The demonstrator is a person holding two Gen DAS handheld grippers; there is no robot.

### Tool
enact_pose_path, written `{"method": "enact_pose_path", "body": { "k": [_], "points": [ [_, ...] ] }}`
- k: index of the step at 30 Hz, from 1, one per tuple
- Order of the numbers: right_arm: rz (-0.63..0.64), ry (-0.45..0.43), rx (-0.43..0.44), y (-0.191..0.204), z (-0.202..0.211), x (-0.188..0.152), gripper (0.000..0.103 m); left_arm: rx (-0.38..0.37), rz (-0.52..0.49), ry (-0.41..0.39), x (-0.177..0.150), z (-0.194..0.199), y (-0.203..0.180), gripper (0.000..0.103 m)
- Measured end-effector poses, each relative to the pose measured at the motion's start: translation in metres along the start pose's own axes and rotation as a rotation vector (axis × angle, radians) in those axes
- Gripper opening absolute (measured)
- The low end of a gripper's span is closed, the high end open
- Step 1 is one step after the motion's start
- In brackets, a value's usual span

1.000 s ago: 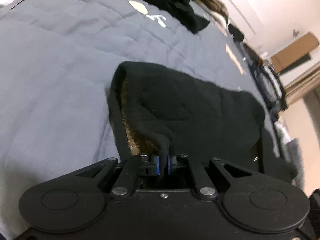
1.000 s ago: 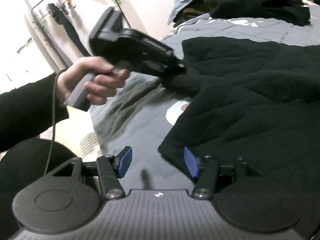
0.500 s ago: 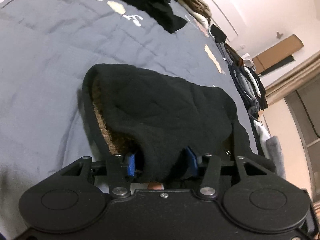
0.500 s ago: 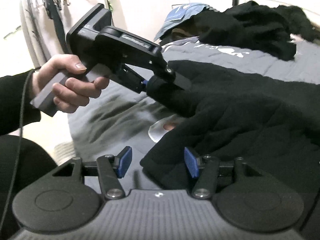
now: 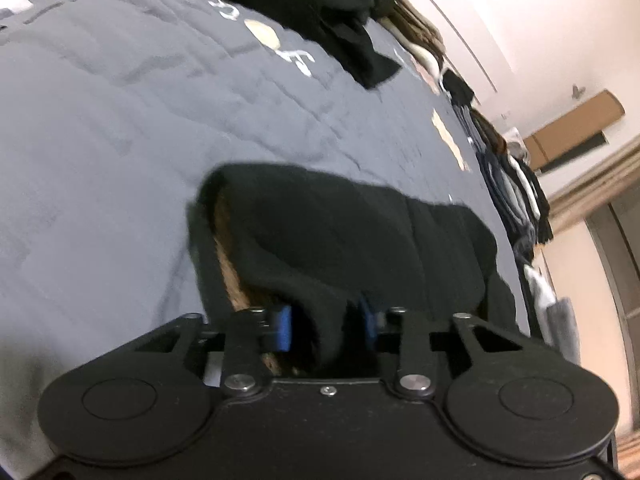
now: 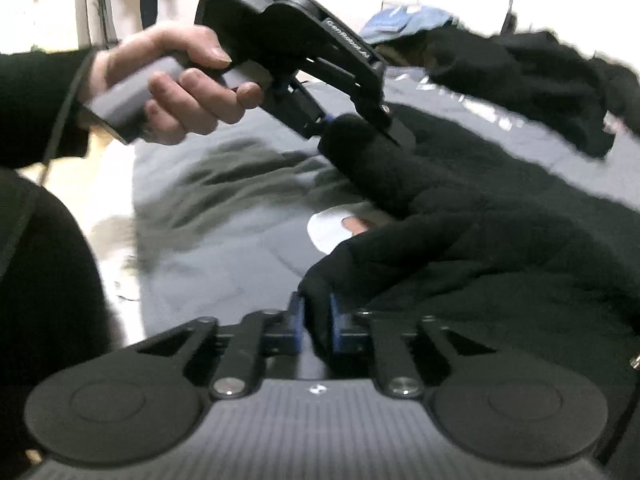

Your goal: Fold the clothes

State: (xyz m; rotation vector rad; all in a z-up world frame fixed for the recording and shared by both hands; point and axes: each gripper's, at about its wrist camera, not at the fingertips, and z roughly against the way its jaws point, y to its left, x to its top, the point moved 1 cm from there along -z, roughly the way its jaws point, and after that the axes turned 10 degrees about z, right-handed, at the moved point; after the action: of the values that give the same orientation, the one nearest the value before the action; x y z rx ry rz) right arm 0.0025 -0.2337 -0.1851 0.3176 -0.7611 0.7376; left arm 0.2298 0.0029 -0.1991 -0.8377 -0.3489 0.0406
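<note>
A: Where does the garment sit?

B: The black fleece garment (image 5: 352, 236) lies on the grey bedspread (image 5: 120, 140) of a bed, low and centre in the left wrist view, its brown lining (image 5: 232, 276) showing along the left edge. In the right wrist view it fills the right half of the frame.

A: And the claws?

B: The left claw (image 5: 326, 324) has its blue pads parted with a thick roll of fleece edge lying between them. How firmly they press cannot be told; the gap is wide, and the cloth looks merely straddled. The right claw (image 6: 316, 322) has its pads drawn close on a corner of the same garment, pinching it at lower centre of its frame. The person's left hand (image 6: 176, 88) holds the other tool at upper left there.

A: Which step is this?

B: Judging by two holds along one edge, the person looks set to lift and carry that edge across, an early fold. The garment is loose, not yet squared.

A: What does the next move call for?

B: Probably a firm left grip first, then both claws rising together and travelling evenly, so the thick fleece neither slips nor bunches. The pile of dark clothes (image 5: 320, 4) at the top of the left view stays clear.
</note>
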Motion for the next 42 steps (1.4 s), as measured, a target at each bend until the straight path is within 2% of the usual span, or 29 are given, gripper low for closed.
{"method": "enact_pose_path", "body": {
  "k": [3, 5, 7, 8, 10, 12, 13, 16, 18, 19, 21, 24, 26, 27, 29, 31, 32, 37, 40, 42],
  "points": [
    [-0.034, -0.013, 0.073, -0.010, 0.010, 0.002, 0.007, 0.007, -0.025, -0.002, 0.000, 0.002, -0.002, 0.026],
    [-0.033, -0.024, 0.113, -0.012, 0.019, 0.005, 0.005, 0.024, -0.037, 0.020, -0.003, -0.006, -0.001, 0.014],
    [-0.041, -0.028, 0.144, -0.014, 0.024, 0.007, 0.005, 0.031, -0.042, 0.038, -0.006, -0.014, 0.002, 0.007],
    [-0.058, -0.029, 0.156, -0.016, 0.023, 0.006, 0.005, 0.013, -0.042, 0.027, -0.005, -0.014, 0.002, 0.006],
    [-0.091, -0.033, 0.173, -0.022, 0.023, 0.005, 0.004, -0.040, -0.034, -0.048, 0.002, -0.001, -0.003, 0.005],
    [-0.141, -0.060, 0.201, -0.029, 0.028, 0.006, 0.004, -0.104, -0.022, -0.116, 0.012, 0.015, -0.010, 0.005],
    [-0.161, -0.078, 0.217, -0.032, 0.032, 0.008, 0.004, -0.113, -0.032, -0.128, 0.016, 0.020, -0.013, 0.005],
    [-0.221, -0.118, 0.268, -0.042, 0.043, 0.013, 0.004, -0.065, -0.068, -0.086, 0.018, 0.016, -0.016, 0.005],
    [-0.221, -0.092, 0.276, -0.045, 0.040, 0.011, 0.004, -0.001, -0.083, -0.036, 0.013, 0.003, -0.010, 0.006],
    [-0.217, -0.060, 0.274, -0.044, 0.035, 0.008, 0.004, 0.034, -0.085, -0.012, 0.010, -0.004, -0.005, 0.007],
    [-0.211, -0.009, 0.253, -0.038, 0.020, 0.001, 0.005, 0.099, -0.086, 0.032, 0.003, -0.019, 0.005, 0.014],
    [-0.131, 0.057, 0.178, -0.022, 0.000, -0.010, 0.008, 0.064, -0.018, 0.023, 0.000, -0.015, 0.015, 0.017],
    [-0.106, 0.046, 0.169, -0.016, 0.004, -0.008, 0.014, 0.069, -0.039, 0.014, 0.000, -0.001, 0.011, 0.030],
    [-0.105, 0.043, 0.175, -0.016, 0.007, -0.005, 0.017, 0.072, -0.050, 0.009, 0.000, 0.006, 0.009, 0.032],
    [-0.137, 0.034, 0.200, -0.019, 0.016, 0.002, 0.040, 0.076, -0.063, -0.015, 0.001, 0.026, 0.005, 0.038],
    [-0.157, 0.005, 0.194, -0.025, 0.028, 0.006, 0.049, 0.071, -0.058, -0.058, 0.001, 0.046, 0.001, 0.043],
    [-0.164, -0.012, 0.188, -0.028, 0.035, 0.008, 0.050, 0.069, -0.057, -0.087, 0.001, 0.058, -0.003, 0.046],
    [-0.249, -0.090, 0.118, -0.055, 0.069, 0.007, 0.053, 0.002, -0.091, -0.184, -0.009, 0.094, -0.043, 0.047],
    [-0.316, -0.110, 0.019, -0.082, 0.094, -0.004, 0.054, -0.028, -0.130, -0.192, -0.027, 0.090, -0.078, 0.048],
    [-0.375, -0.127, -0.067, -0.105, 0.116, -0.017, 0.054, -0.053, -0.163, -0.165, -0.044, 0.074, -0.104, 0.048]
  ]
}}
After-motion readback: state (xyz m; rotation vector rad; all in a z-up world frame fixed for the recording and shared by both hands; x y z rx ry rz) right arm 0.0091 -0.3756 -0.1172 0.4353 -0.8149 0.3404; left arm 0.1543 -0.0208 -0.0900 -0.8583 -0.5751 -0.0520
